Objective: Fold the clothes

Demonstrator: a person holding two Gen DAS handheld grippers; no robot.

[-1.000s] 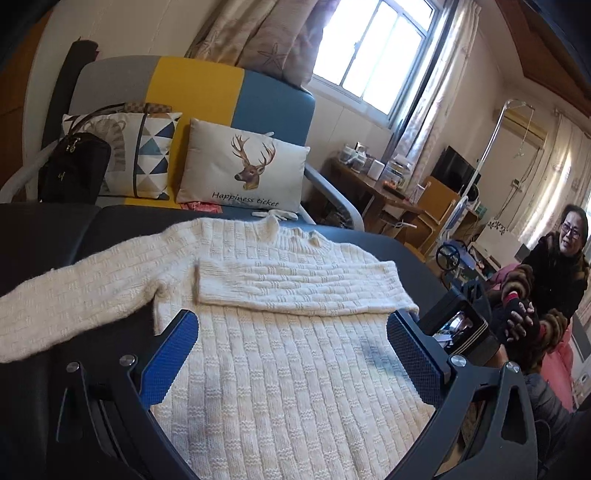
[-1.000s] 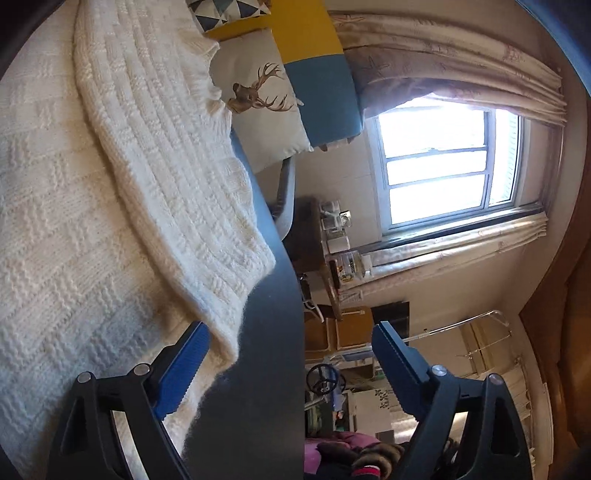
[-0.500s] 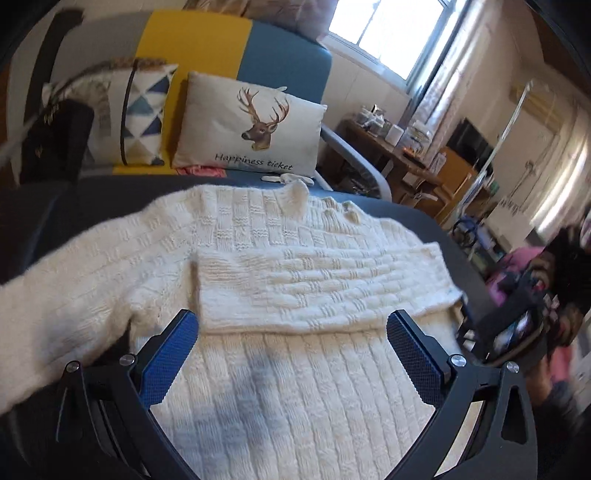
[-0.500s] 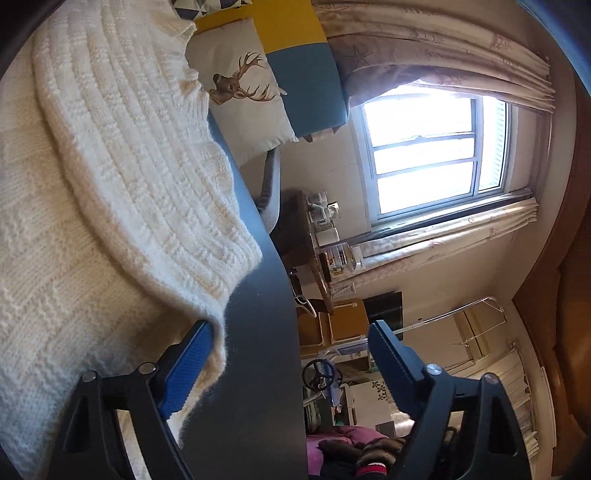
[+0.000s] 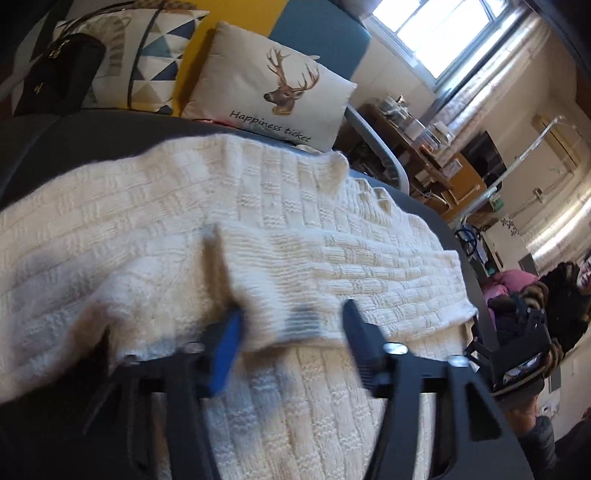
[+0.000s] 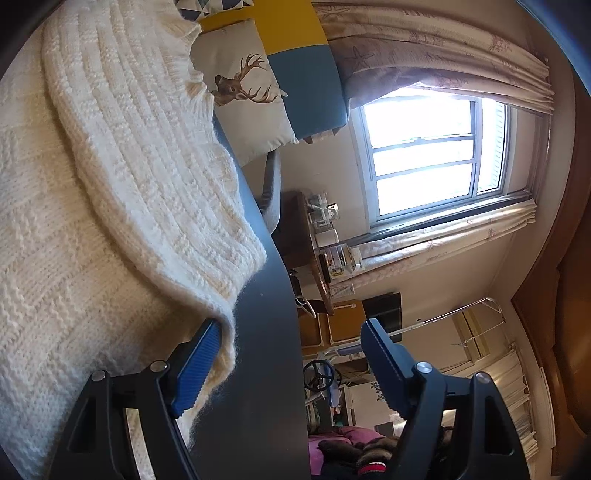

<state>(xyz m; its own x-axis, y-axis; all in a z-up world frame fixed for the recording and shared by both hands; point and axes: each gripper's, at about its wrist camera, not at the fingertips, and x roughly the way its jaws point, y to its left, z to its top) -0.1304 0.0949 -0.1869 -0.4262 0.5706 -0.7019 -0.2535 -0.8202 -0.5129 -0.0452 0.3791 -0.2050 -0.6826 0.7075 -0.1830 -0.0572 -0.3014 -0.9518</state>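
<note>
A cream knitted sweater (image 5: 303, 413) lies flat on a dark table (image 5: 74, 136), with its right sleeve (image 5: 369, 266) folded across the chest. My left gripper (image 5: 291, 332) points down at the sleeve's cuff (image 5: 280, 317). Its jaws are closing with the cuff between them, and a gap still shows by the right finger. This view is blurred. In the right wrist view my right gripper (image 6: 291, 343) stands open at the sweater's (image 6: 92, 221) side edge. Its left pad (image 6: 195, 365) lies against the fuzzy edge, and bare table (image 6: 258, 369) shows between the fingers.
Behind the table stands a grey, yellow and blue sofa (image 5: 317, 29) with a deer cushion (image 5: 273, 85), a triangle-pattern cushion (image 5: 147, 62) and a black bag (image 5: 55, 85). A person (image 5: 565, 288) sits at the right. A cluttered side table (image 6: 325, 236) stands under the window (image 6: 424, 155).
My left gripper has come down and forward onto the folded sleeve's cuff, and its jaws have narrowed around it. The right gripper's jaws have narrowed slightly at the sweater's edge.
</note>
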